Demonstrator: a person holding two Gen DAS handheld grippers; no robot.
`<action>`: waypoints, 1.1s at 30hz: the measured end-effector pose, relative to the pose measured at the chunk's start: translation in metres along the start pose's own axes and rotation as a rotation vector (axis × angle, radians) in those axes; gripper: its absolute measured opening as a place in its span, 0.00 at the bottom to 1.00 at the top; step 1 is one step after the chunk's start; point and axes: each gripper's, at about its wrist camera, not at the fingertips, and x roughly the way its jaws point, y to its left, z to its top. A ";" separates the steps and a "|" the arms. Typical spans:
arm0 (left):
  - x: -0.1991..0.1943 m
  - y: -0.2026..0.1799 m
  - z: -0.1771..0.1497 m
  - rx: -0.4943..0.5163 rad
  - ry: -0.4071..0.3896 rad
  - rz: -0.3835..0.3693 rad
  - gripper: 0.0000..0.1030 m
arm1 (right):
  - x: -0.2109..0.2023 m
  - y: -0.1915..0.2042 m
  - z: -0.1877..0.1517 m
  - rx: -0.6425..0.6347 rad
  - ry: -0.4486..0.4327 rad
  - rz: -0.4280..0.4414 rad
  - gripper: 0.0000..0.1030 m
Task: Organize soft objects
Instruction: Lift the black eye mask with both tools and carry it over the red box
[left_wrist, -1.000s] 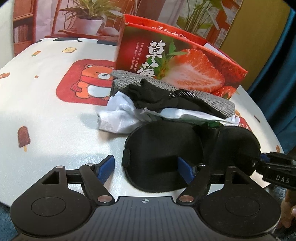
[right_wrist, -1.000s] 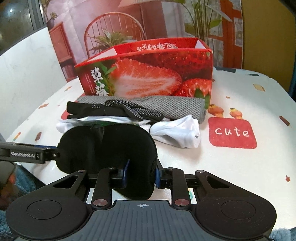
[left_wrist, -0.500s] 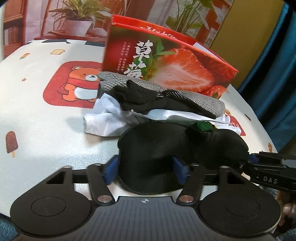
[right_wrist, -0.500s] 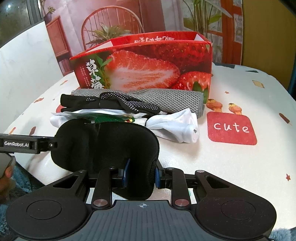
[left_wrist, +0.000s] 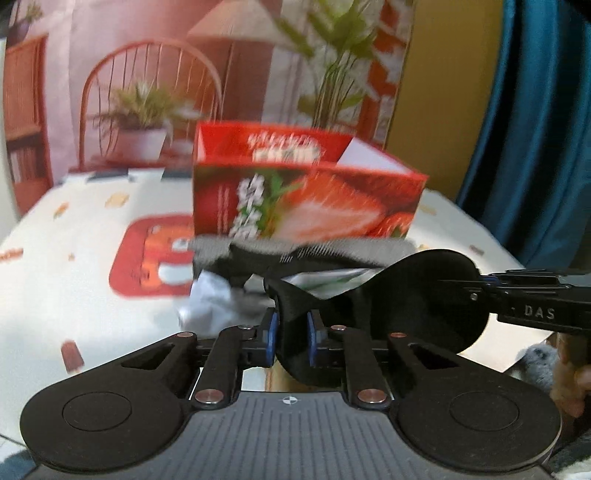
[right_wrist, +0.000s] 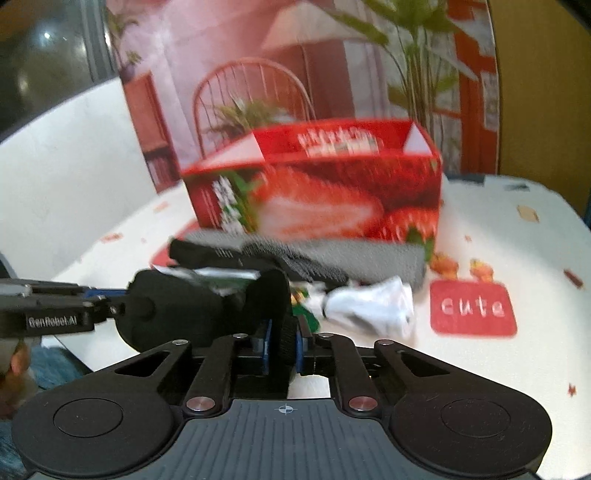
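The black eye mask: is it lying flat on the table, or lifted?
Lifted. The eye mask hangs bent between the left gripper and right gripper, both shut on its ends.

Black plastic is seen on both grippers – left gripper (left_wrist: 290, 338), right gripper (right_wrist: 283, 345) – with blue pads, copper-coloured rivets, ribbed bases.

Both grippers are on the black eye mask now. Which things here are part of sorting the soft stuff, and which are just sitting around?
Part of the job:
- black eye mask, pinched by left gripper and right gripper
- black glove
- grey cloth
- white garment
- open strawberry box

Just lying about:
- printed tablecloth
- backdrop
- blue curtain
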 end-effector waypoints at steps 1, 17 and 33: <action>-0.004 -0.001 0.002 0.002 -0.018 -0.002 0.16 | -0.003 0.001 0.004 -0.001 -0.017 0.009 0.09; -0.043 -0.002 0.077 0.023 -0.255 0.034 0.14 | -0.032 0.001 0.081 -0.064 -0.209 0.050 0.08; 0.106 0.016 0.187 0.028 -0.022 0.057 0.14 | 0.096 -0.041 0.190 -0.163 -0.127 -0.077 0.08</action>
